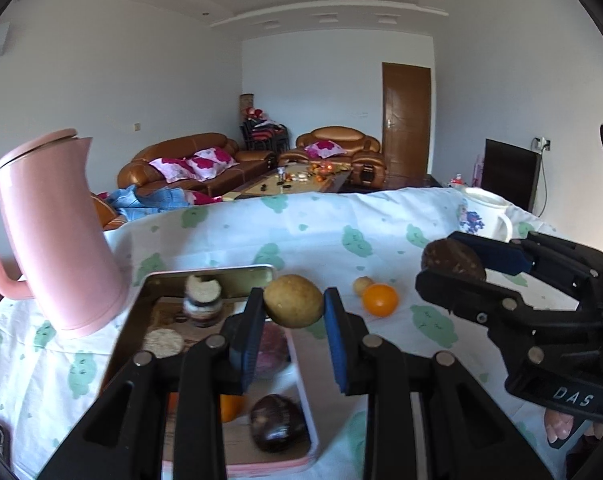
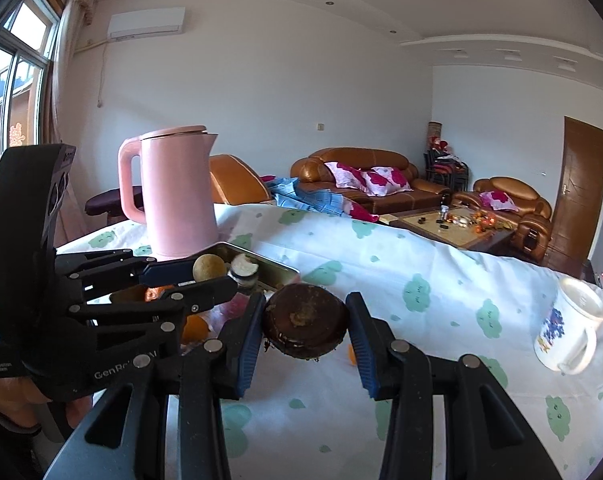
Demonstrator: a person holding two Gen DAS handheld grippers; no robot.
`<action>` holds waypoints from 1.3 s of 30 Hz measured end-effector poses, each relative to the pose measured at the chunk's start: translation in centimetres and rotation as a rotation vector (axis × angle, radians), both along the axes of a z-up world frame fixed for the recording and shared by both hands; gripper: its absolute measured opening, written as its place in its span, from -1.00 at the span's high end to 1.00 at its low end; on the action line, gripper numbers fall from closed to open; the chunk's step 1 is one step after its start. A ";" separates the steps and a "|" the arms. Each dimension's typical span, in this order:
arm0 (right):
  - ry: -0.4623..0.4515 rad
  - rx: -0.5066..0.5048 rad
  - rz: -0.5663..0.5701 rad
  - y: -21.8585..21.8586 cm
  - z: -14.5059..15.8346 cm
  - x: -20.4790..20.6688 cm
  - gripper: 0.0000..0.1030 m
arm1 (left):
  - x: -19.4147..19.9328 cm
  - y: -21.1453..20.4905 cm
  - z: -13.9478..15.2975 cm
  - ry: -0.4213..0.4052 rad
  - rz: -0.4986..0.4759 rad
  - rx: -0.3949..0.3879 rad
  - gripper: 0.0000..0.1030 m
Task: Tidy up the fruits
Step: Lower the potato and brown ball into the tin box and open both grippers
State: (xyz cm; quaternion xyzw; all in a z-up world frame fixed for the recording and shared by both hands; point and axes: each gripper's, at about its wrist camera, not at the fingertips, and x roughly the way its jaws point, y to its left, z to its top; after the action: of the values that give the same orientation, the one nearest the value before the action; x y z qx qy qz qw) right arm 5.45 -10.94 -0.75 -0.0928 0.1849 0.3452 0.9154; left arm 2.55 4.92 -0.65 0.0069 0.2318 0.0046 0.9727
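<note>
Two fruits are in hand at once: the left gripper (image 1: pixel 293 304) is clamped on a yellowish round fruit (image 1: pixel 294 301), held just above the near end of the tin tray (image 1: pixel 211 276), and the right gripper (image 2: pixel 303 330) is clamped on a dark brown fruit (image 2: pixel 305 320), carried above the table (image 2: pixel 421 340) to the right of the tray. Both pairs of blue pads press on the fruit's sides, so neither gripper has room to spare. Below the left gripper the tray already holds an orange (image 1: pixel 231 406), a dark brown fruit (image 1: pixel 277 422) of the same kind and a reddish one (image 1: pixel 271 350), with a small jar (image 1: pixel 203 300) at its far end. Out on the cloud-print cloth another orange (image 1: pixel 380 300) and a small yellow fruit (image 1: pixel 363 285) lie touching, well clear of the tray; a pink kettle (image 1: pixel 57 232) stands just beside the tray's left edge and a white mug (image 2: pixel 569 328) sits far right. To do this step well, I would lower the yellow fruit into a bare spot of the tray before opening, so it cannot roll, then bring the brown fruit in beside its twin, keeping the two grippers from crossing and staying off the kettle.
</note>
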 end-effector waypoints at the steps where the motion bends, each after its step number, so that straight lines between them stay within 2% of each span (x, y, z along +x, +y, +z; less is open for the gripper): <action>1: -0.001 -0.002 0.006 0.3 0.1 0.0 0.16 | -0.1 0.4 0.0 0.002 0.009 0.001 0.40; 22: 0.013 -0.024 0.108 5.9 0.5 0.1 0.16 | -0.9 5.4 -0.7 0.053 0.105 -0.009 0.40; 39: 0.071 -0.059 0.169 9.9 -1.9 0.0 0.16 | -1.2 8.8 -1.8 0.102 0.154 -0.033 0.40</action>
State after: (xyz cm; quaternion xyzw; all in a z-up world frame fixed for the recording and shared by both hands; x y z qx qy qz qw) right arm 5.48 -1.01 -2.61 -0.1227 0.2187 0.4188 0.8728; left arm 1.31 13.73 -2.43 -0.0268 0.2811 0.0751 0.9564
